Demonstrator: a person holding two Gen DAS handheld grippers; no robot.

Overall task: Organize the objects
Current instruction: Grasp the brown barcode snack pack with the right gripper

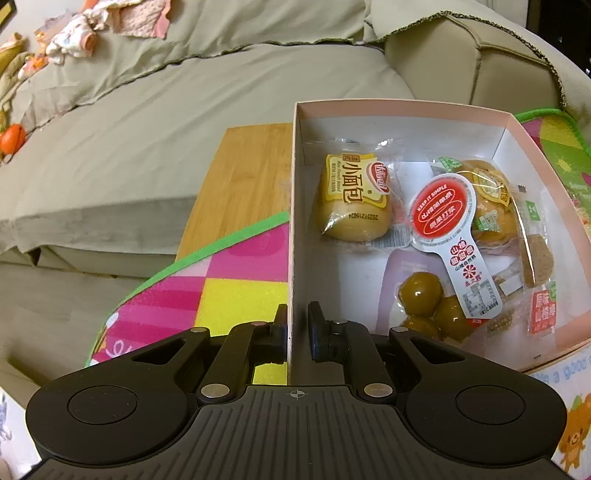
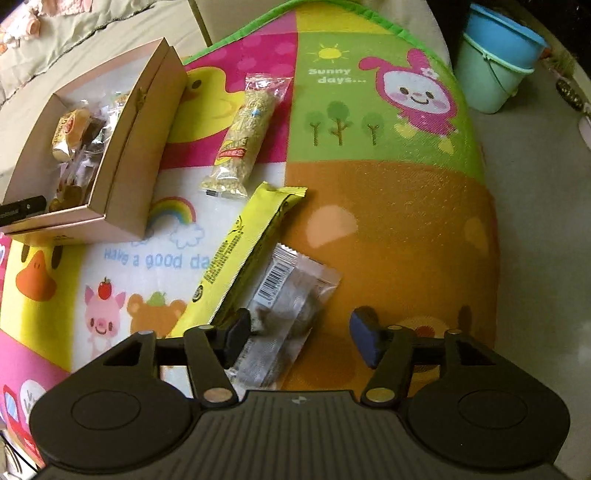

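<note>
A pink cardboard box (image 1: 406, 109) holds wrapped snacks: a small bread (image 1: 351, 199), a red-labelled packet (image 1: 443, 210) and green balls (image 1: 424, 295). My left gripper (image 1: 297, 328) is shut on the box's left wall, one finger outside and one inside. In the right wrist view the same box (image 2: 122, 162) stands at the left of the mat. My right gripper (image 2: 301, 338) hangs open over a clear packet (image 2: 288, 295) with a dark snack; its left finger (image 2: 236, 332) is at the packet's edge and the right finger stands apart. A yellow bar (image 2: 240, 258) and a grain bar (image 2: 240, 140) lie beside it.
A colourful cartoon mat (image 2: 388, 221) covers a wooden table (image 1: 240, 177). A beige sofa (image 1: 147, 129) with small clothes (image 1: 85, 33) runs behind. Stacked blue and green buckets (image 2: 495, 62) stand at the far right, off the mat.
</note>
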